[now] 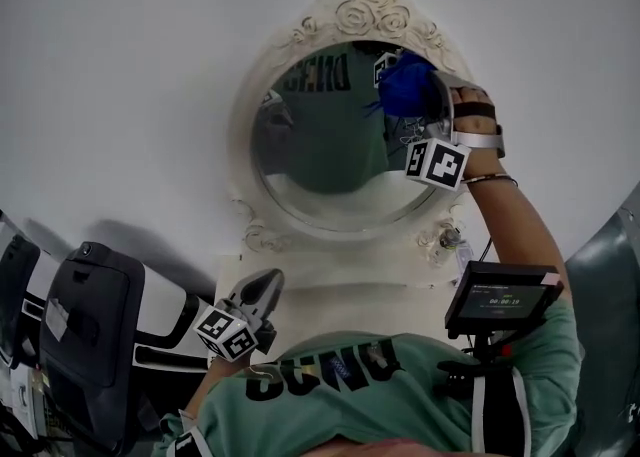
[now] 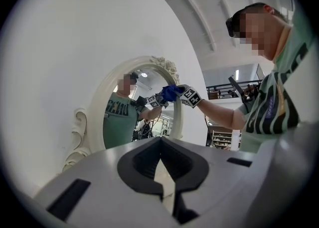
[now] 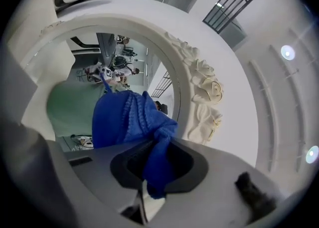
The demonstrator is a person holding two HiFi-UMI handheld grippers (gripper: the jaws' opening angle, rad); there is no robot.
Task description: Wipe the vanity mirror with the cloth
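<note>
Blue cloth bunched and pinched in the right gripper, jaws clamped on a twisted fold with the rest of the cloth bulging out ahead. Cloth pressed to the glass of the oval vanity mirror, at the glass's upper right edge, just under the carved roses of the white frame. The right marker cube sits below the cloth, with the person's forearm reaching up behind it. Reflection shows a green shirt and the same blue bundle.

Left gripper is pressed together with nothing between the jaws. It is held low and well apart from the mirror, by the left front corner of the white ledge under the frame, pointing toward the mirror. Plain white wall behind.
</note>
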